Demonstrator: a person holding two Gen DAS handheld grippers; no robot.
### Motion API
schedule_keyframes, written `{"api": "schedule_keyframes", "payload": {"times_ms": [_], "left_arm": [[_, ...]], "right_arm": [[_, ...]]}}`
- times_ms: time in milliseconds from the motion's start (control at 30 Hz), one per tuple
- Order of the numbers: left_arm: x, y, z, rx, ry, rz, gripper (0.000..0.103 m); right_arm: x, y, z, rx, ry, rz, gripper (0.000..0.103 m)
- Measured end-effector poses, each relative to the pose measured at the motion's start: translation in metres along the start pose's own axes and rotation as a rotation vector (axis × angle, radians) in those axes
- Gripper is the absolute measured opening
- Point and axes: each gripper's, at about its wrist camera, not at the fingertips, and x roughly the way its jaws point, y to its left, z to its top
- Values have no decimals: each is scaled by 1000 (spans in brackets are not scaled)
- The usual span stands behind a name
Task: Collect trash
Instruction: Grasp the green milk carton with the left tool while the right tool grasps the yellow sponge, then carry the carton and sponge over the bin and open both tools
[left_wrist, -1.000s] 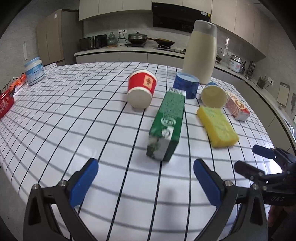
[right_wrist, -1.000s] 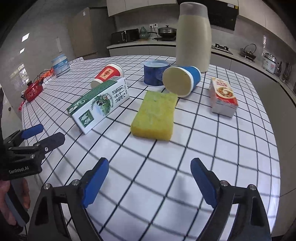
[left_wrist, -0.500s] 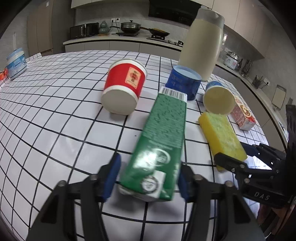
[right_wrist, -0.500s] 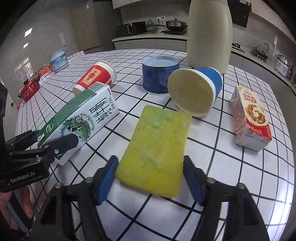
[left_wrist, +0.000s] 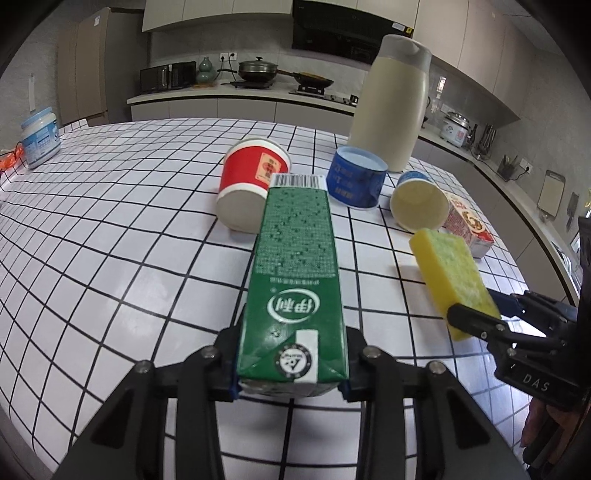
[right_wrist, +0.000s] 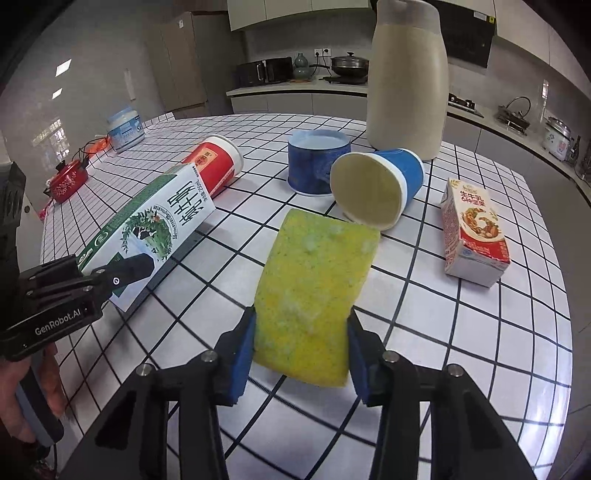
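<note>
Left gripper: jaws just closed, pinching carton at 1 end; could droop. Right gripper: jaws just closed, squeezing sponge; could slip.

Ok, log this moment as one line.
left gripper: closing on green carton | right gripper: closing on yellow sponge | cups untouched
</note>
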Motion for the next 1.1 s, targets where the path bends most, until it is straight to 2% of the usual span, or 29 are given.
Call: {"api": "schedule_keyframes", "payload": {"times_ms": [333,733,1100], "left_arm": [[-28,-12,-16,26,-25,-19,39],[-69,-40,-49,78,-39,-73,39],[-84,-87,-71,114,-42,-128,38]], "right_arm": [[-41,2,-14,22,-32,-32,47],[-112,12,-63,68,-74,-83,47],[-163,-3,-93,93,-107,-128,47]]}}
